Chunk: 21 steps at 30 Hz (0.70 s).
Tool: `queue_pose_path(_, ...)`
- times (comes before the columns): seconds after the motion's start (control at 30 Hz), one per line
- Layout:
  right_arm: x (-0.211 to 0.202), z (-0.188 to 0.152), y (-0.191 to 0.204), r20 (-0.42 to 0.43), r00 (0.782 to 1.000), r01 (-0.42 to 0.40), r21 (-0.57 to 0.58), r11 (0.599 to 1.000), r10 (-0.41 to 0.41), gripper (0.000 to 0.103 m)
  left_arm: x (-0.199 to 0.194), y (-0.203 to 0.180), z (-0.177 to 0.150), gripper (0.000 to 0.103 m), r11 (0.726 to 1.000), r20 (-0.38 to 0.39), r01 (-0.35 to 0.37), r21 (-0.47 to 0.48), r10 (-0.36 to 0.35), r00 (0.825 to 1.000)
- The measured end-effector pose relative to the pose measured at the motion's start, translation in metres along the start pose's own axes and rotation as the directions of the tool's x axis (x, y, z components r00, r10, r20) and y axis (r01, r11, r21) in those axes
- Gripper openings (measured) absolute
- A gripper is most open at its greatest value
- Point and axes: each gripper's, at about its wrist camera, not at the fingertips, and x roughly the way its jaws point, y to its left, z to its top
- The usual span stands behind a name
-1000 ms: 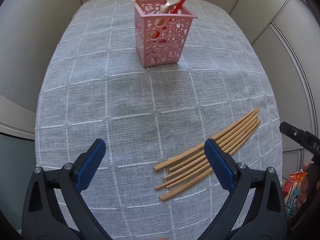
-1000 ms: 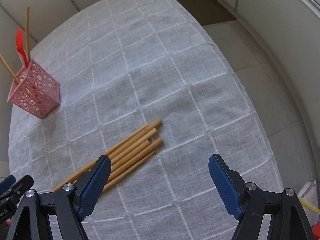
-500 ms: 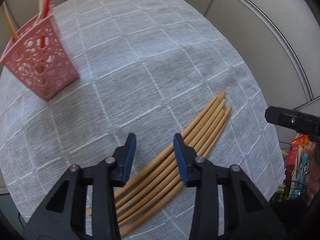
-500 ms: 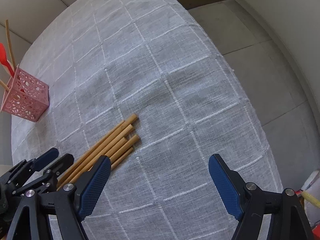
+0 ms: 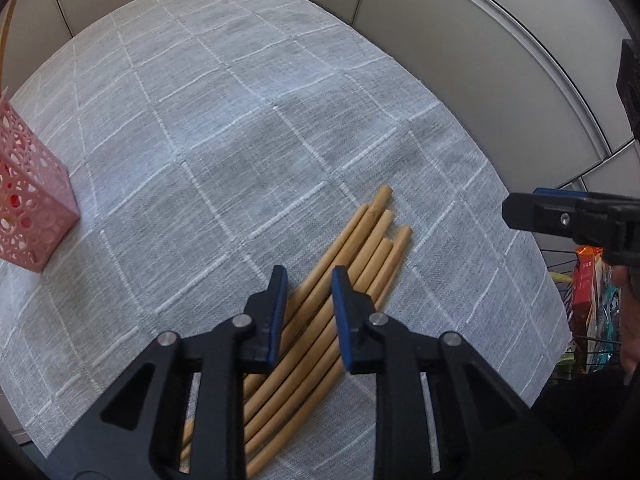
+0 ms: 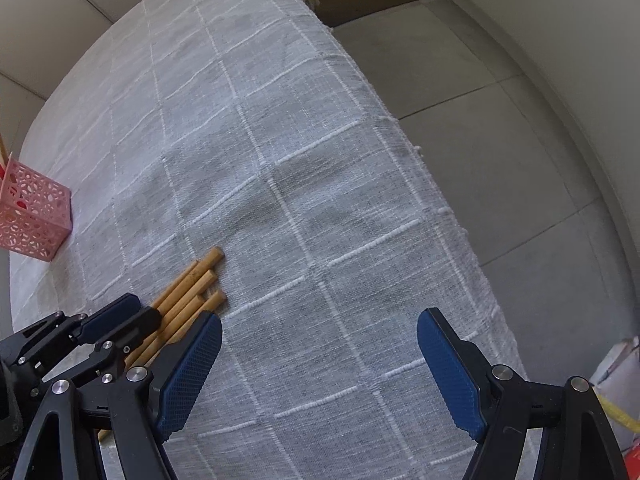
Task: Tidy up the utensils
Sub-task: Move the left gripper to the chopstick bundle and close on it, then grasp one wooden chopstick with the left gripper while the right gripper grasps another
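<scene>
Wooden chopsticks [image 5: 320, 320] unsorted on cloth; pink holder [image 5: 28, 208] partly filled. Left gripper [image 5: 308, 280] just narrowing over sticks, nothing clamped; right gripper [image 6: 320, 360] wide apart, empty.

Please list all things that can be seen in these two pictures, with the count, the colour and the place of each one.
chopsticks: about six, light brown wood, lying side by side in a bundle on the tablecloth.
holder: one, pink, with round holes, standing upright at the left edge of the table.
tablecloth: one, grey with white grid lines, covering the table.
floor: grey tiles, beside the table.
packages: several, colourful, beyond the table's right edge.
left gripper: black with blue pads, over the chopsticks; its jaws have just been closing, narrow, some chopsticks between them.
right gripper: black with blue pads, wide open over bare cloth.
</scene>
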Motion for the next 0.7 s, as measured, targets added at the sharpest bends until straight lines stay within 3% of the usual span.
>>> queue_pose_path(0.3, 0.007, -0.001, 0.001, -0.031, 1.0, -0.004, -0.001, 1.0, 0.004, 0.084, 0.005, 0.008, 0.013, 0.025, 0.993, 0.018, -0.035, -0.109, 0.037, 0.999)
queue_pose_path(0.4, 0.009, -0.001, 0.003, -0.035, 0.999, -0.001, -0.002, 1.0, 0.001, 0.084, -0.004, 0.027, 0.004, 0.023, 0.969, -0.015, -0.052, -0.243, 0.05, 0.999)
queue_pose_path(0.5, 0.01, 0.0, 0.005, -0.032, 0.999, 0.001, -0.001, 1.0, -0.001, 0.084, -0.008, 0.046, -0.004, 0.022, 0.929, -0.068, -0.036, -0.369, 0.012, 0.998)
queue_pose_path(0.6, 0.011, 0.0, 0.006, -0.036, 0.999, 0.002, 0.0, 1.0, -0.002, 0.084, -0.012, 0.055, -0.008, 0.02, 0.919, -0.066, 0.016, -0.393, -0.046, 0.997)
queue_pose_path(0.7, 0.011, -0.001, 0.008, -0.038, 0.999, -0.007, 0.001, 1.0, 0.007, 0.084, -0.023, 0.061, -0.008, 0.02, 0.924, -0.024, 0.028, -0.38, -0.04, 0.999)
